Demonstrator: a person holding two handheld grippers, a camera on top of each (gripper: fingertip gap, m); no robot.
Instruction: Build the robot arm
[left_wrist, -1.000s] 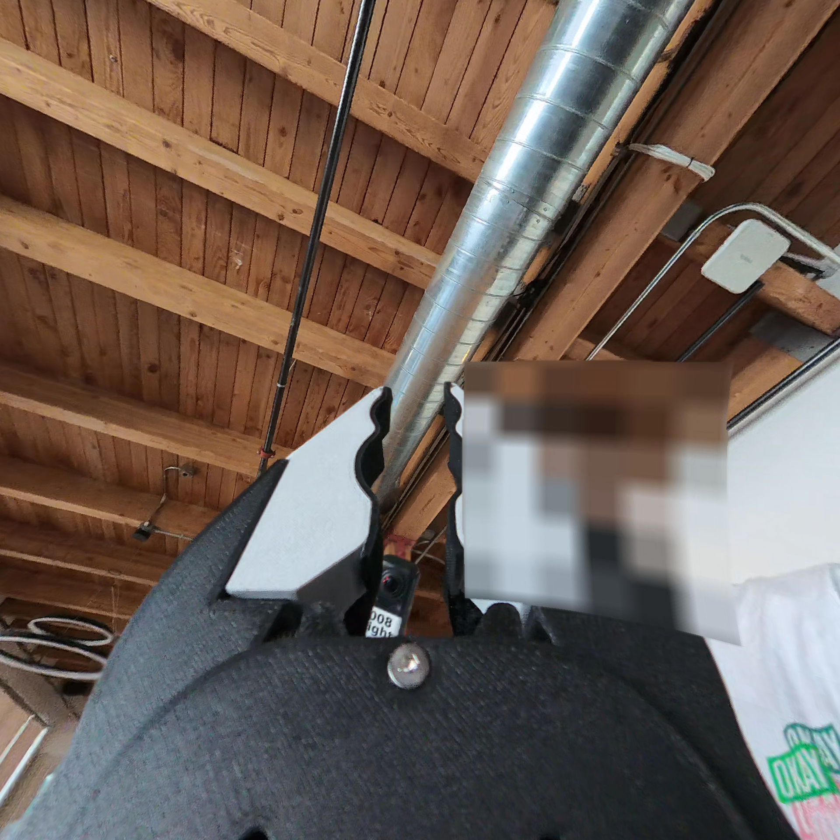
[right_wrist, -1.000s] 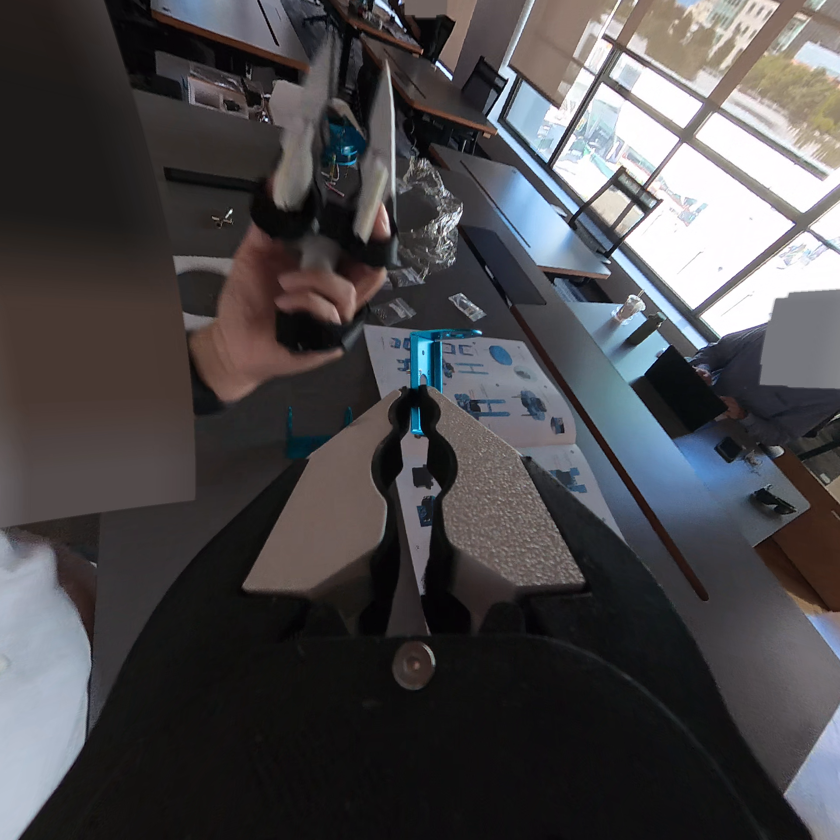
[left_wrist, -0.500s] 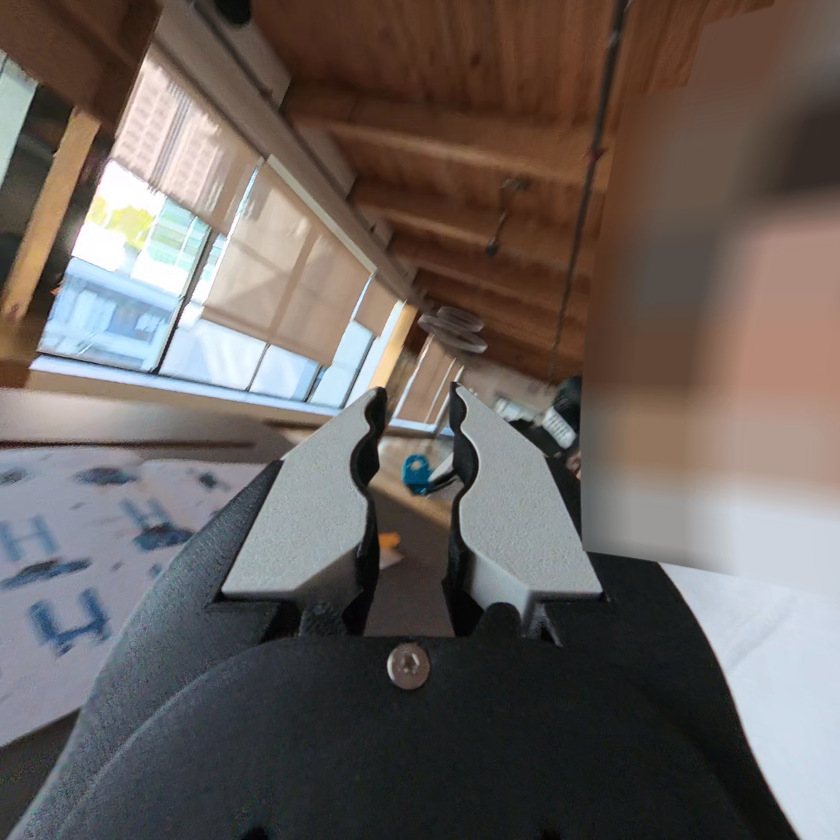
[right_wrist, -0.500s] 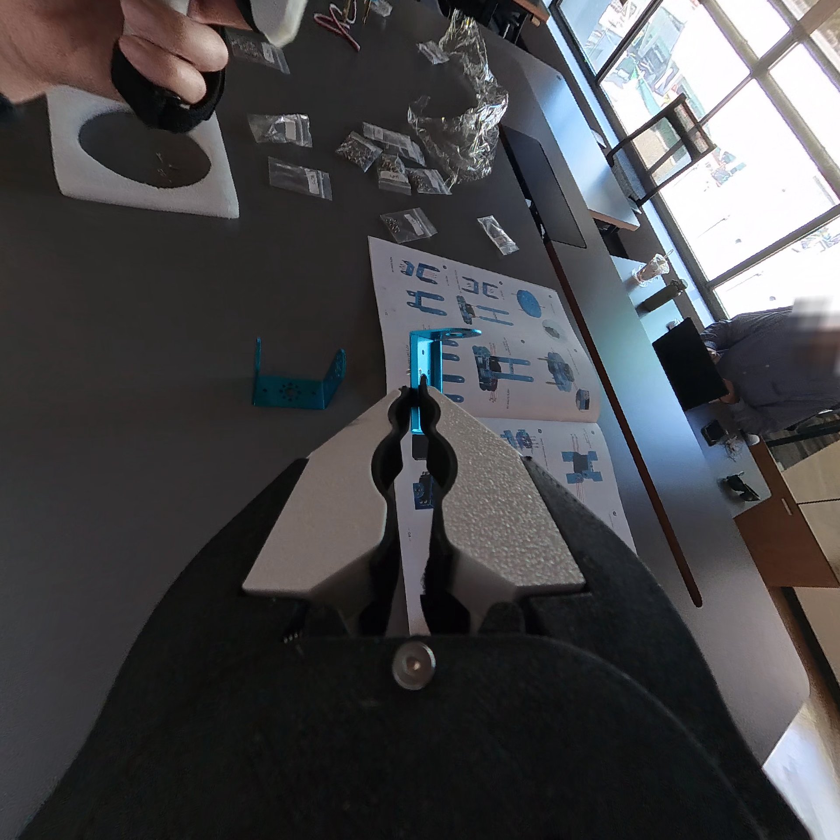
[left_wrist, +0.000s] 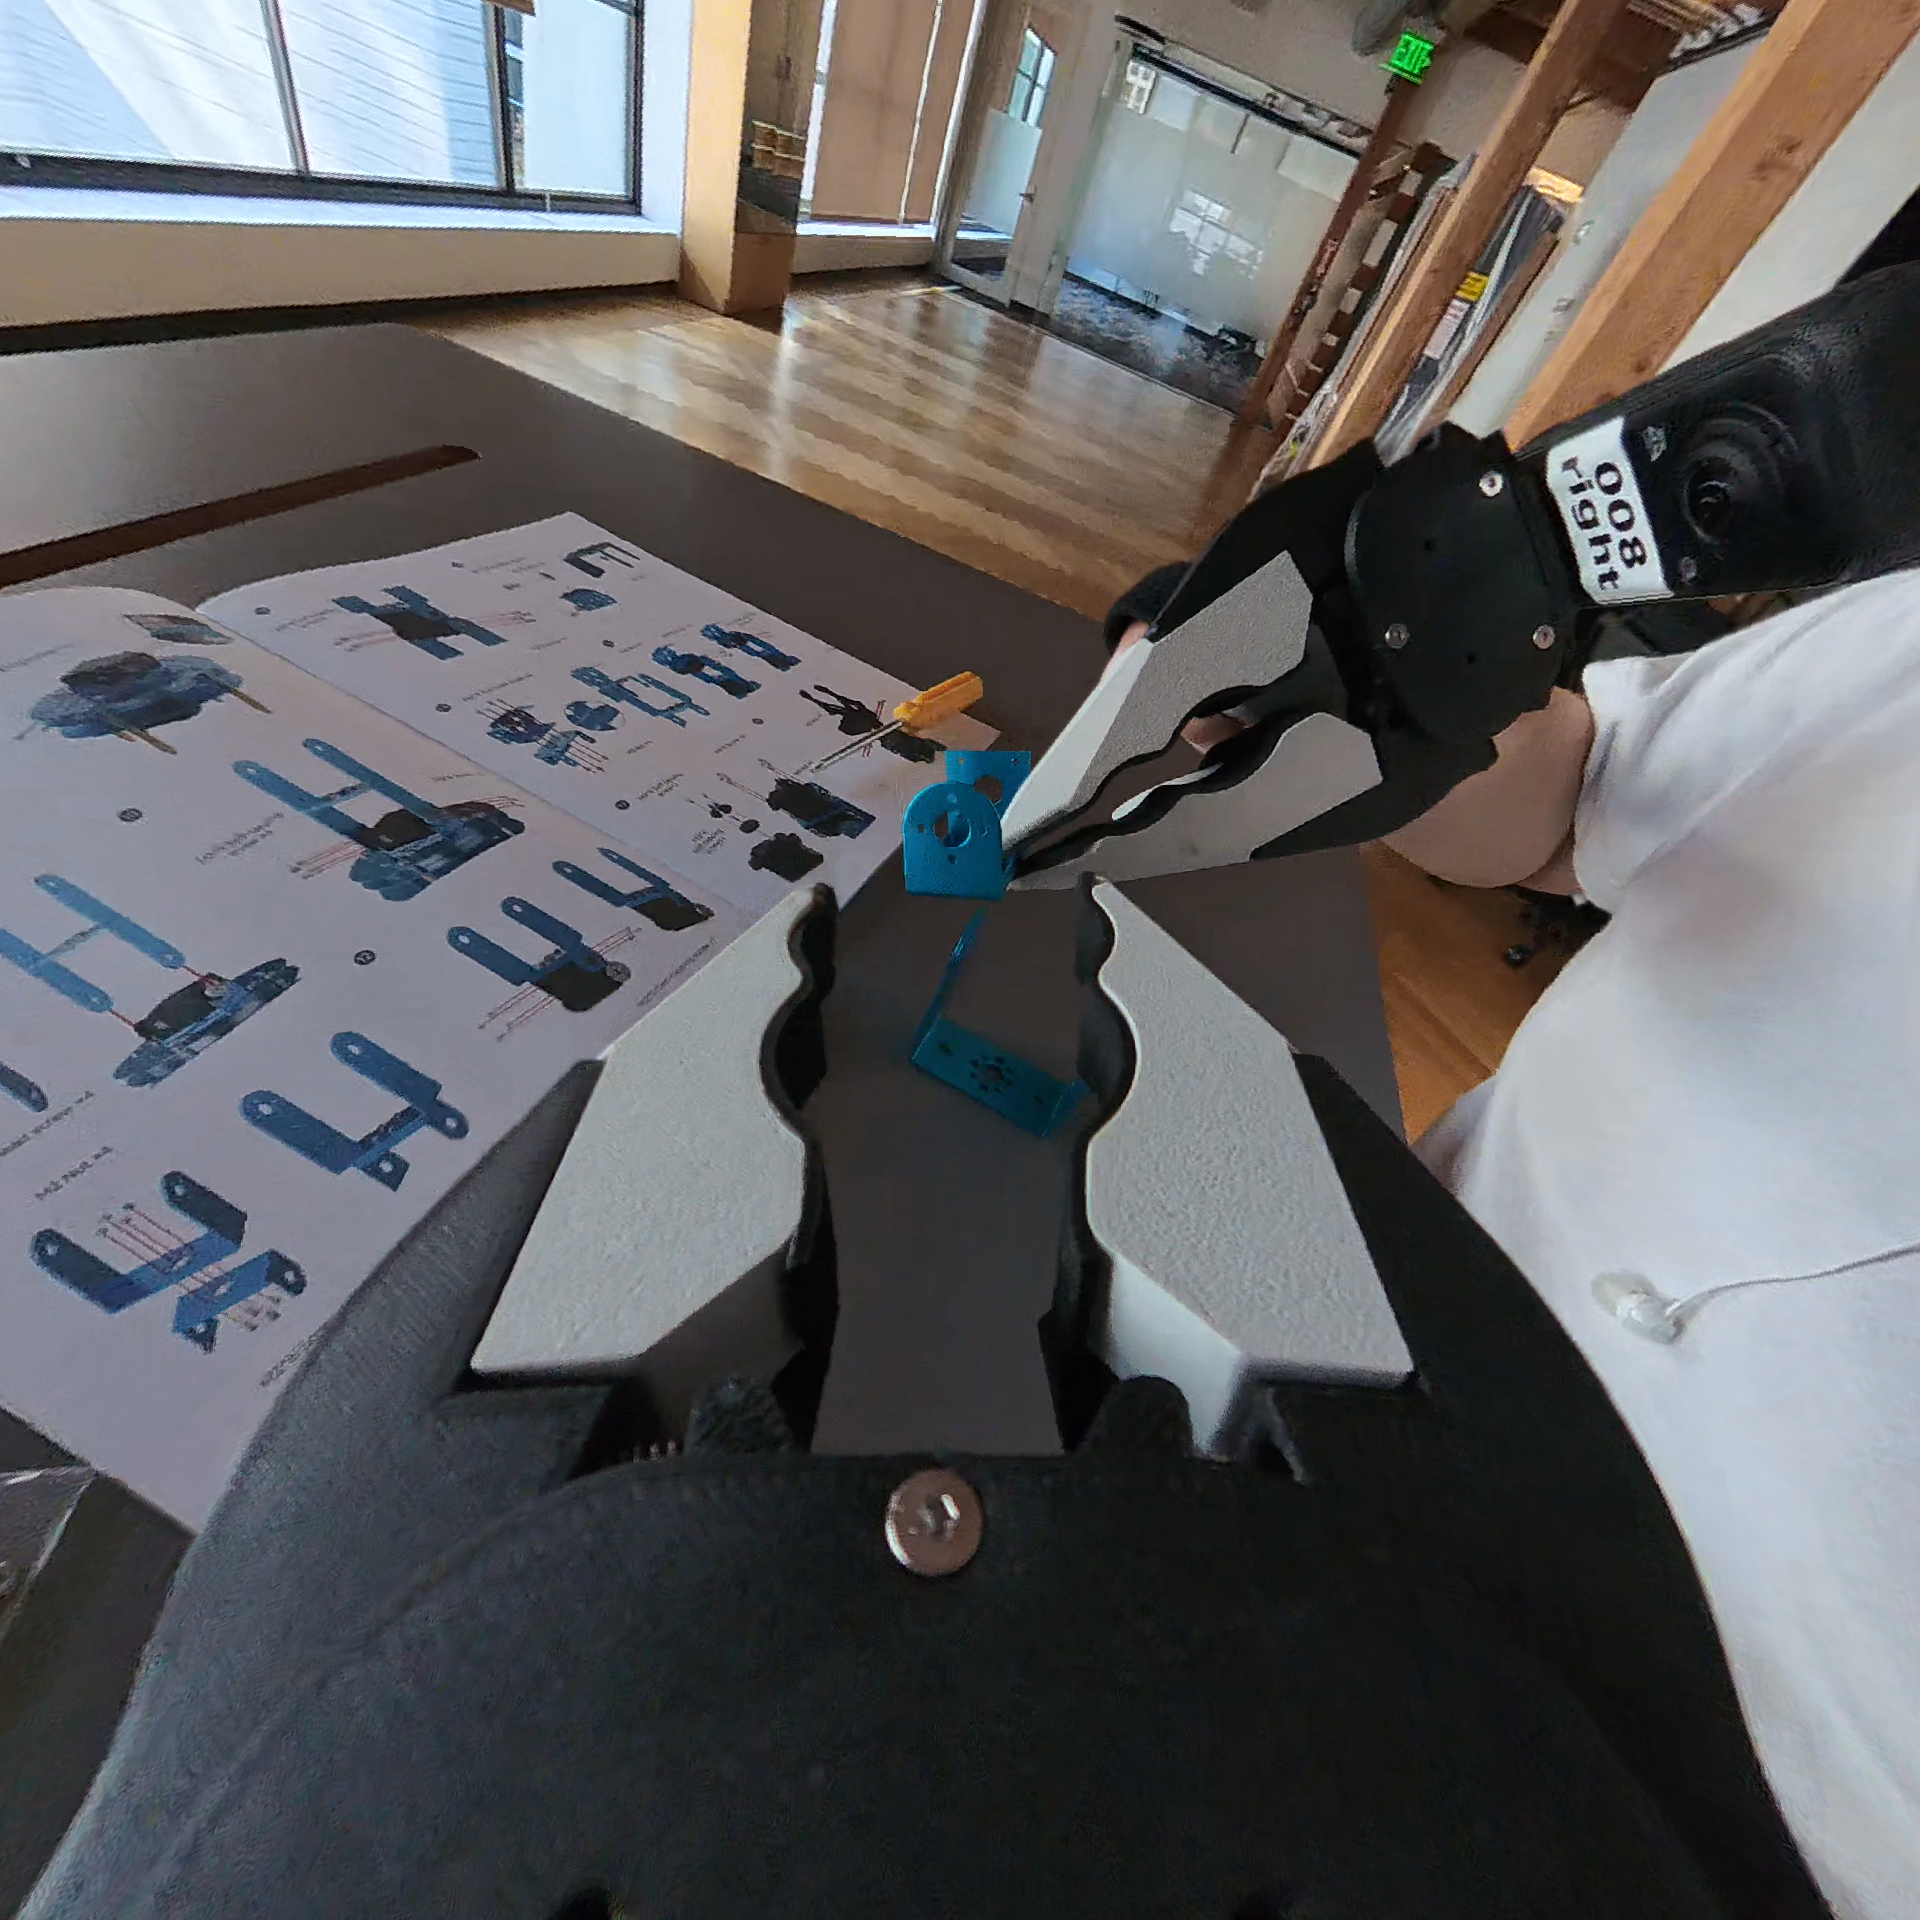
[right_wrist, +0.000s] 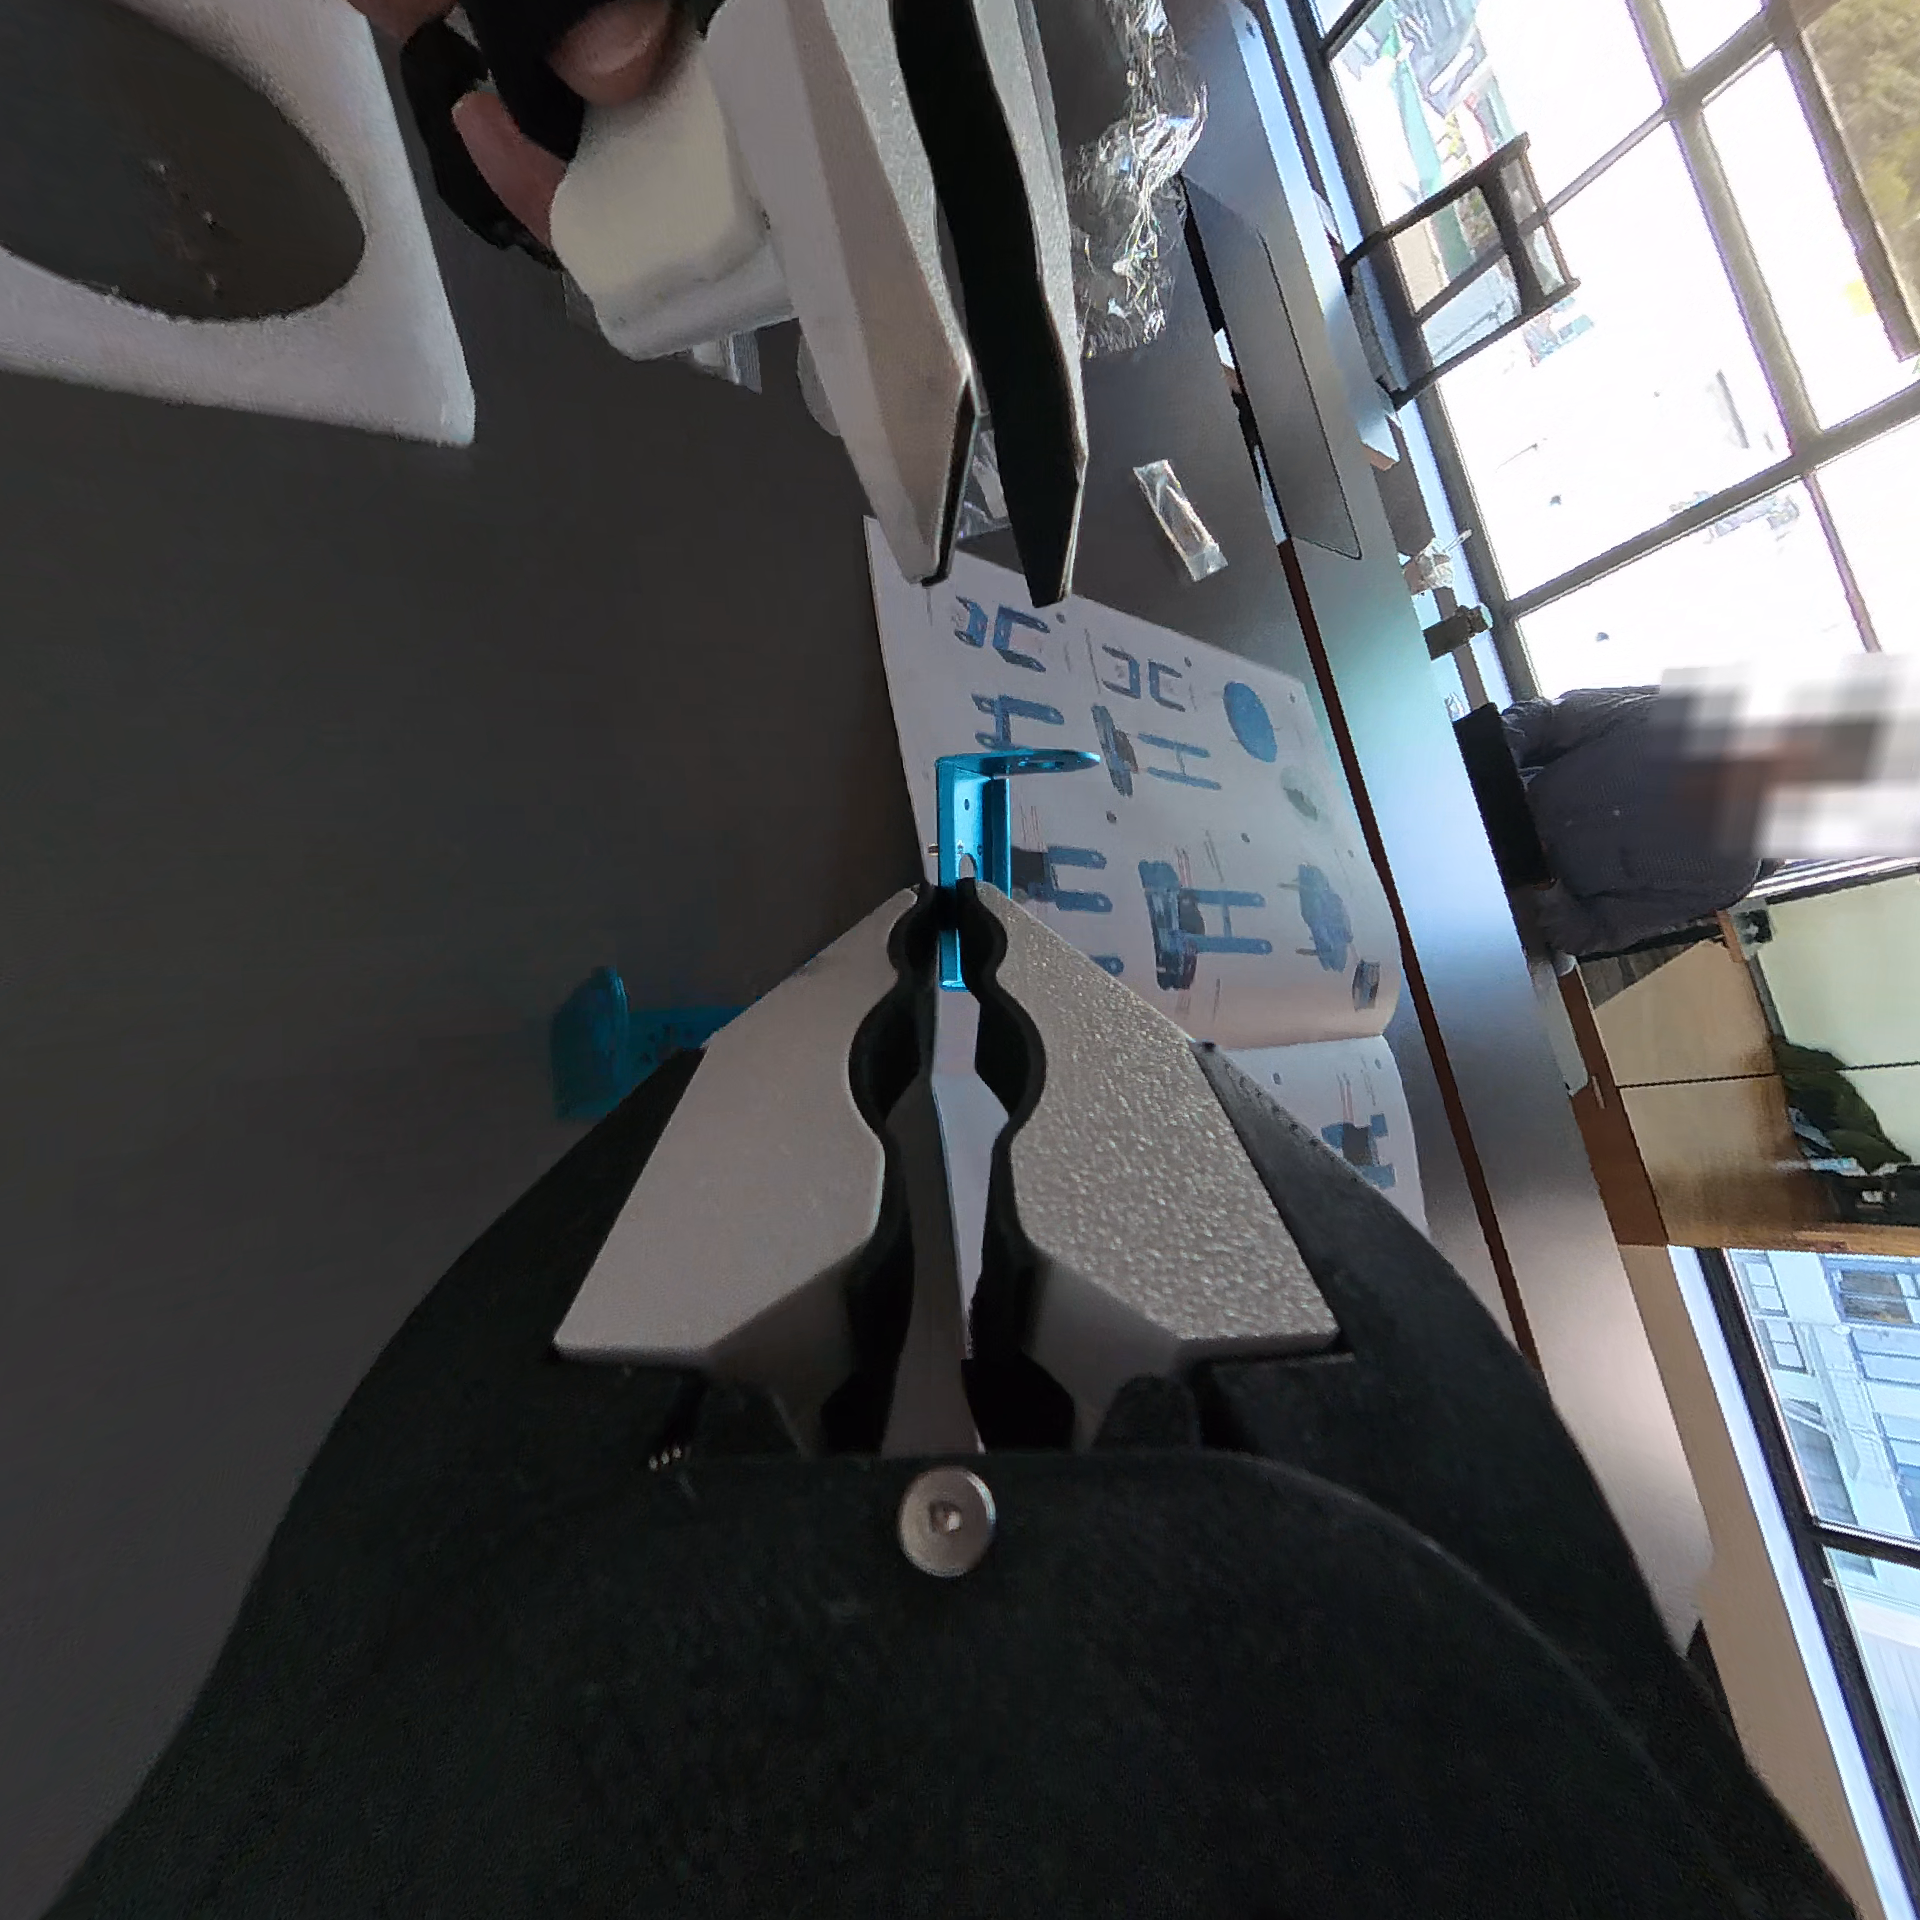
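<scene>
Blue angle bracket is pinched in the right hand-held gripper; left hand-held gripper, empty, jaws wide, faces a blue U-bracket lying on the table just ahead.

Left gripper: jaws parted with a clear gap between the fingers, nothing between them. Right gripper: fingertips pinched together on a thin part, and in the left wrist view it enters from 2 o'clock, pointing toward 8 o'clock.
</scene>
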